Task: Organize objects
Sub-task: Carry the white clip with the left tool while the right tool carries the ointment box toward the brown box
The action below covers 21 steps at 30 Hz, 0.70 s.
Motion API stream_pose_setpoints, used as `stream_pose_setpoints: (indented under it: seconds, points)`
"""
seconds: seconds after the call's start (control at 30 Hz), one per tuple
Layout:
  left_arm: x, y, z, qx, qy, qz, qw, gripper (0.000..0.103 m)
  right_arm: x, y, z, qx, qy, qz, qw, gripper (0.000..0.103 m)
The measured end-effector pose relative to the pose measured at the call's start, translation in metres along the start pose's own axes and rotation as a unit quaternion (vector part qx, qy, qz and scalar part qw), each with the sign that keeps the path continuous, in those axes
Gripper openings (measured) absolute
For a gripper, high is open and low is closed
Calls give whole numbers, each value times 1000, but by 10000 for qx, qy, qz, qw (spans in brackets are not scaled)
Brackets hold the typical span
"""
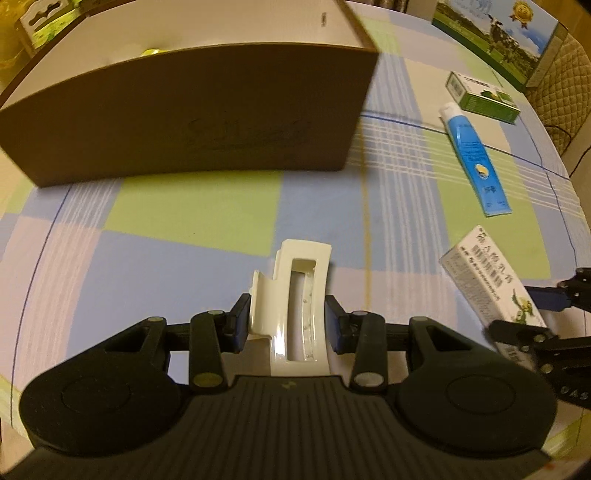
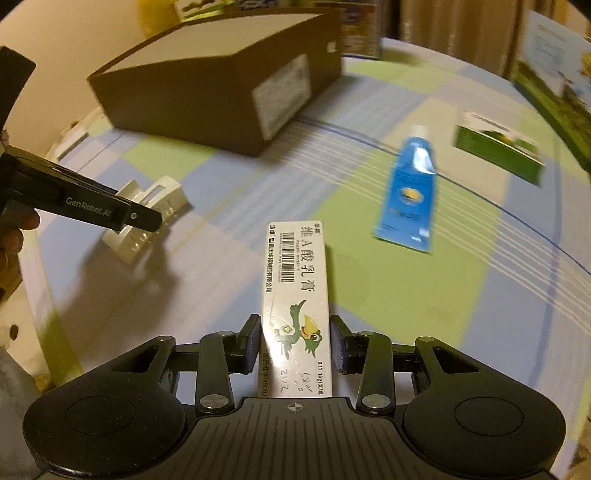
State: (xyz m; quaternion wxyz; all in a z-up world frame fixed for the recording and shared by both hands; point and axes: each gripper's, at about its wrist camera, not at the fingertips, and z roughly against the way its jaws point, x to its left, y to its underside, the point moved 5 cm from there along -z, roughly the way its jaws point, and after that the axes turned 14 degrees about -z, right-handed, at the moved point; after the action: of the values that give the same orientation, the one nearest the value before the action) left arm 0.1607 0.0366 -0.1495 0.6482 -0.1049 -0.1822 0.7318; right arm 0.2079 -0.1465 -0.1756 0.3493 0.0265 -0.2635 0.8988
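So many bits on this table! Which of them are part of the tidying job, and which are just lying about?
In the job:
white hair claw clip, held in the left gripper
white medicine carton, held in the right gripper
brown box, probably the container
blue tube
small green box

Probably just lying about:
large cow-picture box
checked tablecloth

A round table (image 1: 155, 229) fills the scene, covered by a checked cloth (image 2: 424, 295) in pale blue, green and pink with thin blue lines. The light is dim and yellowish. At the far right, beyond the table's edge, stands a chair with quilted beige upholstery (image 1: 565, 92).
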Motion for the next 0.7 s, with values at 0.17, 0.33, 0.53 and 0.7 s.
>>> stream_pose_setpoints:
  seconds: [0.17, 0.33, 0.53, 0.7]
  points:
    - [11, 7, -4, 107, 15, 98, 9999, 41, 21, -10, -16, -46, 218, 155, 9996, 36]
    - [10, 3, -8, 73, -29, -85, 9999, 40, 27, -19, -22, -59, 308, 19, 9995, 36]
    - [10, 2, -9, 48, -28, -179, 9998, 40, 31, -21, -25, -41, 484, -48, 9988, 36]
    - [11, 3, -8, 45, 3, -229, 9997, 40, 31, -21, -26, -23, 567, -119, 9983, 36]
